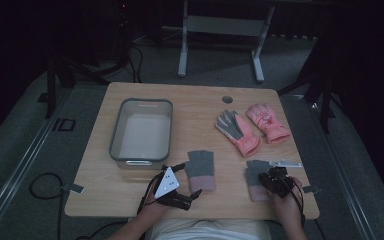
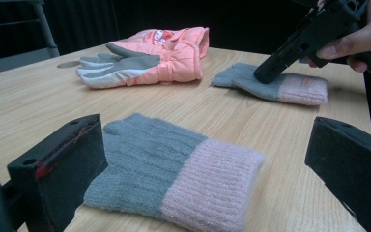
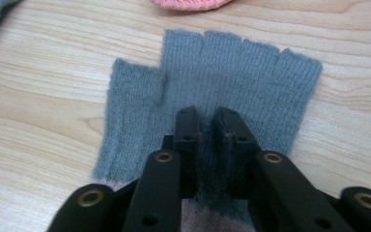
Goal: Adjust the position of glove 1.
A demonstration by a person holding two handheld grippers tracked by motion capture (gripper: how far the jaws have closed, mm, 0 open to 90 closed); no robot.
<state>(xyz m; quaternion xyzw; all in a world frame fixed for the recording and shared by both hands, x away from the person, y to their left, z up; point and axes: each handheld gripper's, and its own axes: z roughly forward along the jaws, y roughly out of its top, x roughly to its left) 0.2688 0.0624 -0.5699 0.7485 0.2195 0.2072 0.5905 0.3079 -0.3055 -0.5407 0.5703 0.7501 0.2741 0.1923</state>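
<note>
Two knit gloves down: right gripper [image 3: 206, 121], jaws narrowly parted, presses one [image 3: 212, 92], ready to pinch; left gripper [image 2: 207, 164] gapes around the other [image 2: 174, 171].

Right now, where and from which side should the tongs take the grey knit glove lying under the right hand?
Grip the grey palm area of the fingerless glove, coming straight down from above. It lies flat and limp on the table, so no edge stands up; the right tongs sit narrowly parted on its middle, placed to pinch up a fold of knit.
</note>
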